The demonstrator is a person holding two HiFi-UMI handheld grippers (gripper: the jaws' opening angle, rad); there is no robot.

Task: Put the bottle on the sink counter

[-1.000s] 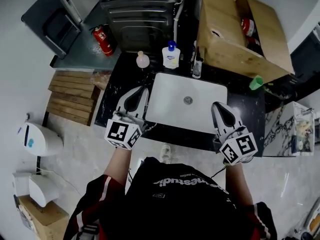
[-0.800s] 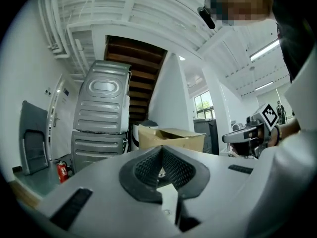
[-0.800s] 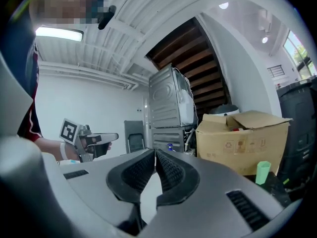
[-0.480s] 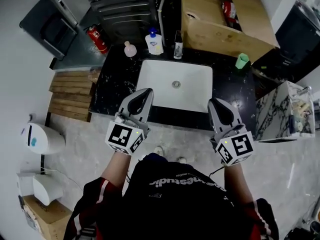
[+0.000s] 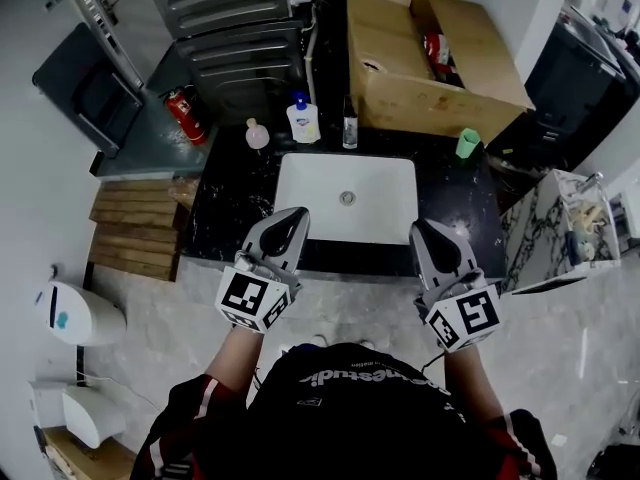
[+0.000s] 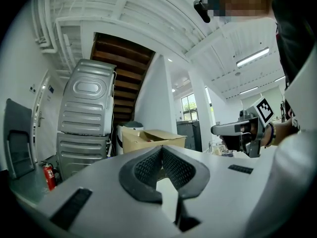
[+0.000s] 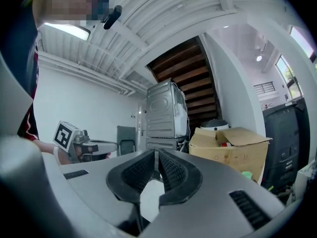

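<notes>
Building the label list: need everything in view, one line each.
sink basin: 1, white, set in counter
counter: 1, black, around basin
pump bottle: 1, white with blue top, behind basin
round bottle: 1, pink, left of pump bottle
slim bottle: 1, dark, right of pump bottle
cup: 1, green, counter back right
cardboard box: 1, brown, behind counter
fire extinguisher: 1, red, left of counter
left tool: 1, grey, shut, empty, counter front
right tool: 1, grey, shut, empty, counter front

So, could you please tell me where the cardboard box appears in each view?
Head view: cardboard box at top, right of centre.
Left gripper view: box low centre, just above the fingers.
Right gripper view: box right of centre.
Shared landmark: stacked grey machines, left of the box.
</notes>
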